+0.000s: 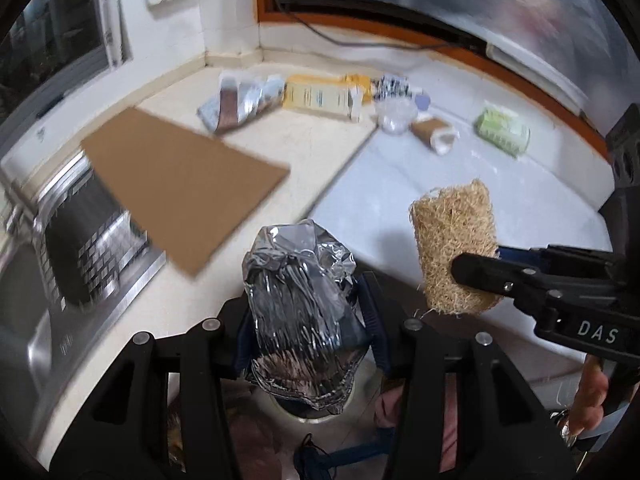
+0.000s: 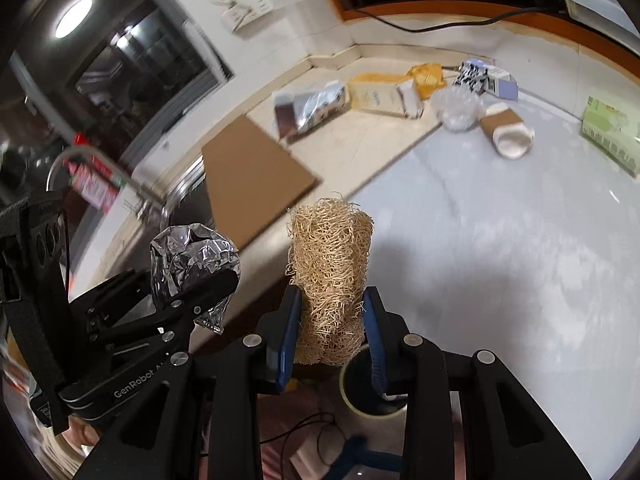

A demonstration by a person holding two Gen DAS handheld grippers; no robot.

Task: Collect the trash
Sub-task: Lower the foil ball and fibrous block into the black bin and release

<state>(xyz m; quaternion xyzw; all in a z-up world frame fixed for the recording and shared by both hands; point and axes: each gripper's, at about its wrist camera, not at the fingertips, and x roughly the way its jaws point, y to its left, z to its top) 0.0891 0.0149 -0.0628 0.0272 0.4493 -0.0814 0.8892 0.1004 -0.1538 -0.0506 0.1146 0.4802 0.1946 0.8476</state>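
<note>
The left gripper (image 1: 304, 320) has its jaws clamped on a crumpled ball of aluminium foil (image 1: 298, 304), which sticks out ahead of the blue pads, and just to its right the right gripper (image 2: 330, 320) has its jaws pressed on the lower half of a tan loofah scrubber (image 2: 330, 276) that stands upright between them. Both are held above a pale countertop (image 2: 500, 248). Well ahead of the jaws lie a flat cardboard sheet (image 1: 176, 184), a silver pouch (image 1: 236, 106), a yellow carton (image 1: 320, 98), a tipped paper cup (image 2: 506, 130) and a green packet (image 1: 502, 130).
</note>
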